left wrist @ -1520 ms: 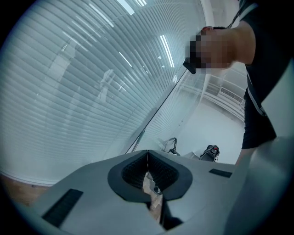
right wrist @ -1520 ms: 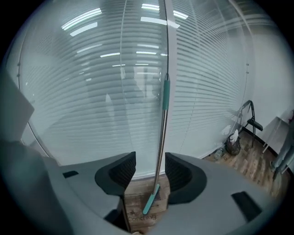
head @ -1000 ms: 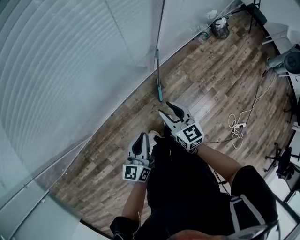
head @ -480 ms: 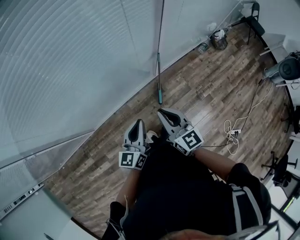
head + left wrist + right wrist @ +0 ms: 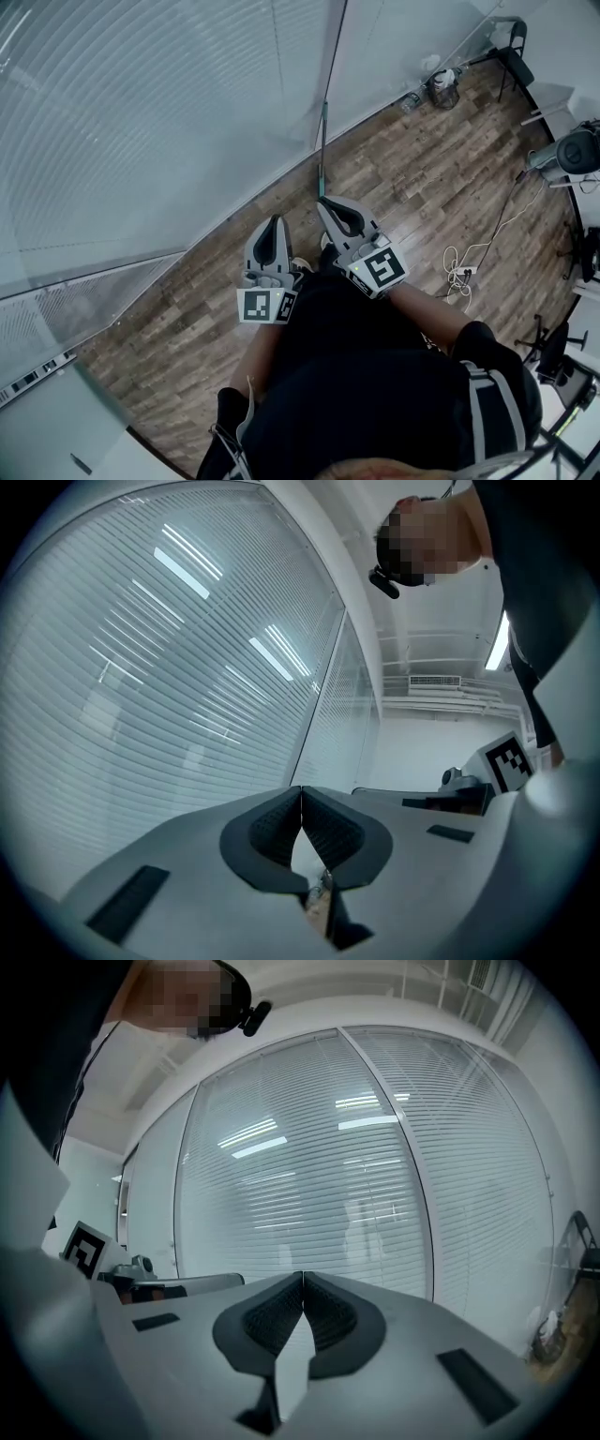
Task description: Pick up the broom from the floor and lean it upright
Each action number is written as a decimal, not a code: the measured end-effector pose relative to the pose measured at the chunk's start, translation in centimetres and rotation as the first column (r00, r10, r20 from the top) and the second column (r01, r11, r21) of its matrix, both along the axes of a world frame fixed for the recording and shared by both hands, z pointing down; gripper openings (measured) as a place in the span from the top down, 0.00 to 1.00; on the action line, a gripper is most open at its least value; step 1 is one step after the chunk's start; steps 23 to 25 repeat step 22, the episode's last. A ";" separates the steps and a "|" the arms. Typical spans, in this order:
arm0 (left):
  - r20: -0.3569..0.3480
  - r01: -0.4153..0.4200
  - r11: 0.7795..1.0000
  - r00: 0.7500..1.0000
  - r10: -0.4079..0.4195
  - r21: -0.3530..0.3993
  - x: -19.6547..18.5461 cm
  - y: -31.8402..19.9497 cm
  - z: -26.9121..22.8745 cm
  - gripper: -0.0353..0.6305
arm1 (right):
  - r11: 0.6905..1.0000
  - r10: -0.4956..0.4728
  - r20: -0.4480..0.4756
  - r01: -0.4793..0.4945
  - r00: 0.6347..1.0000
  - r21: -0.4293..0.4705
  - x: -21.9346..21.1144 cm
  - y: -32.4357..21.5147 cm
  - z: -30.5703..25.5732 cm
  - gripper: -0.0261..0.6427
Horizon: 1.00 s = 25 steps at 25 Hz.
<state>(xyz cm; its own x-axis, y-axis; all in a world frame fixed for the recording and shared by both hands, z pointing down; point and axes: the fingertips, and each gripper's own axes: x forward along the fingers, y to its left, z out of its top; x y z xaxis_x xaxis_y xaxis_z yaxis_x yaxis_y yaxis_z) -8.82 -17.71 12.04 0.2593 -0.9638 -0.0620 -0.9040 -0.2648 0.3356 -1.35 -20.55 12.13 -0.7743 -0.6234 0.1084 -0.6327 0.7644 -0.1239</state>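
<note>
The broom (image 5: pixel 324 131) is a thin pole with a teal lower part. It stands upright against the glass wall (image 5: pixel 169 122), with its foot on the wooden floor just beyond my right gripper. No gripper touches it. My right gripper (image 5: pixel 324 202) is held level in front of my body; its jaws have just closed, and in the right gripper view (image 5: pixel 302 1277) the pads meet with nothing between them. Beside it, my left gripper (image 5: pixel 274 223) is also shut and empty, its pads together in the left gripper view (image 5: pixel 301 790). Both gripper views face the blinds, and neither shows the broom.
A waste bin (image 5: pixel 442 86) and bottles stand by the wall at the far end. A white cable with a power strip (image 5: pixel 461 269) lies on the floor to the right. A chair (image 5: pixel 512 54) and a round grey machine (image 5: pixel 576 150) stand further right.
The right gripper's jaws went from spread to shut, with nothing in them. Both grippers rose and now sit closer to the camera. The broom stays leaning on the glass.
</note>
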 end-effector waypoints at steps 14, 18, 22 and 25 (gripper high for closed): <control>-0.045 0.047 0.999 0.998 -0.046 0.014 0.7 -0.2 -0.8 0.92 | 0.999 0.002 -0.034 0.000 0.999 0.039 0.8 0.0 -1.3 0.93; -0.049 0.058 0.998 0.997 -0.057 0.010 0.8 0.0 -0.6 0.92 | 1.000 -0.020 -0.050 0.020 0.999 0.007 0.5 0.2 -0.3 0.93; -0.056 0.067 0.998 0.996 -0.066 0.004 0.2 0.3 -0.4 0.92 | 0.999 -0.034 -0.061 0.035 0.998 0.010 -0.2 0.3 -0.2 0.93; -0.056 0.067 0.998 0.996 -0.066 0.004 0.2 0.3 -0.4 0.92 | 0.999 -0.034 -0.061 0.035 0.998 0.010 -0.2 0.3 -0.2 0.93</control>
